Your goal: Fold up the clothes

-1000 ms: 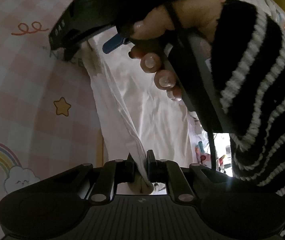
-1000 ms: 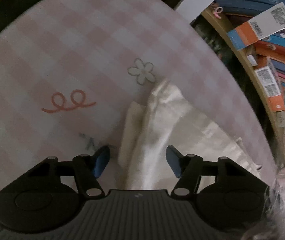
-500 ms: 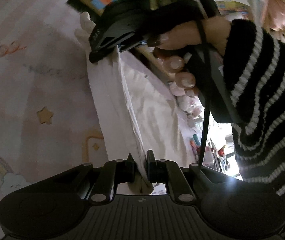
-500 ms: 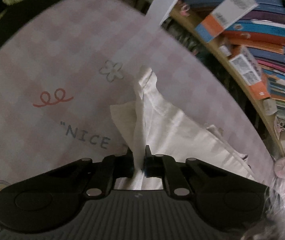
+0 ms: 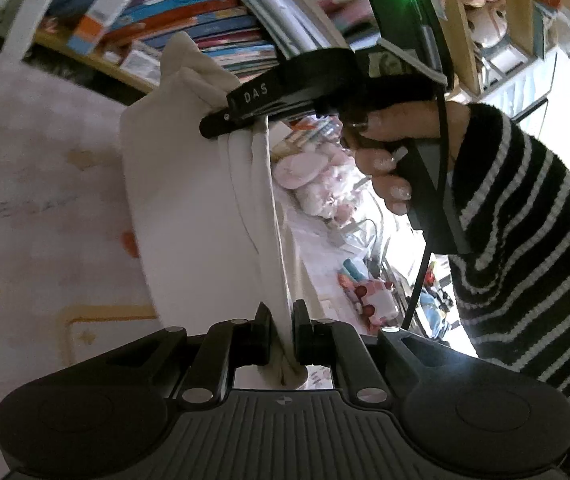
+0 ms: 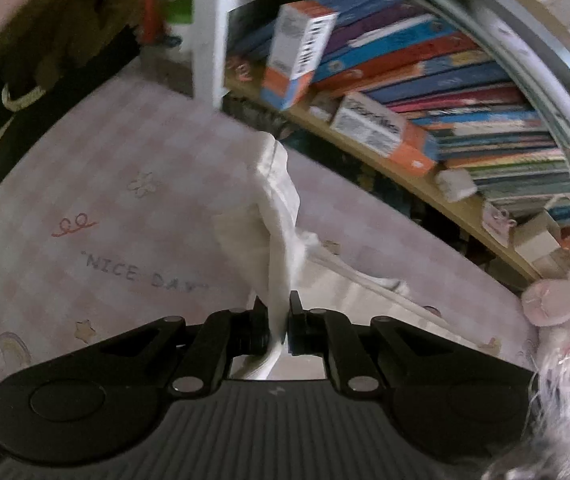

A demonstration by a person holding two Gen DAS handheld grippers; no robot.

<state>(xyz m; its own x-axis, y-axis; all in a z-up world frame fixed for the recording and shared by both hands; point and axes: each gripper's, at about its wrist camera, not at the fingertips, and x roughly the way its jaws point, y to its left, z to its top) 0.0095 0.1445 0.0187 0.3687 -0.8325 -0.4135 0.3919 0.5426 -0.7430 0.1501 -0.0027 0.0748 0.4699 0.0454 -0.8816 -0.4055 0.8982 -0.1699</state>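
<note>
Left wrist view: left gripper (image 5: 281,332) pinches one edge of the cream garment (image 5: 189,200), as it did a second ago. Right gripper (image 6: 278,326), then spread either side of the cloth lying on the pink checked mat (image 6: 125,168), is now pressed together on a bunched fold of it. Garment, flat on the mat a second ago, now hangs lifted and stretched between the two grippers, with its lower part trailing on the mat in the right wrist view. Bookshelf (image 6: 425,92), earlier only at the frame edge, now fills the background. Right hand (image 5: 397,148) in a black-and-white striped sleeve (image 5: 525,220) blocks much of the left view; pink plush toys (image 6: 557,304) lie at the mat's far edge
</note>
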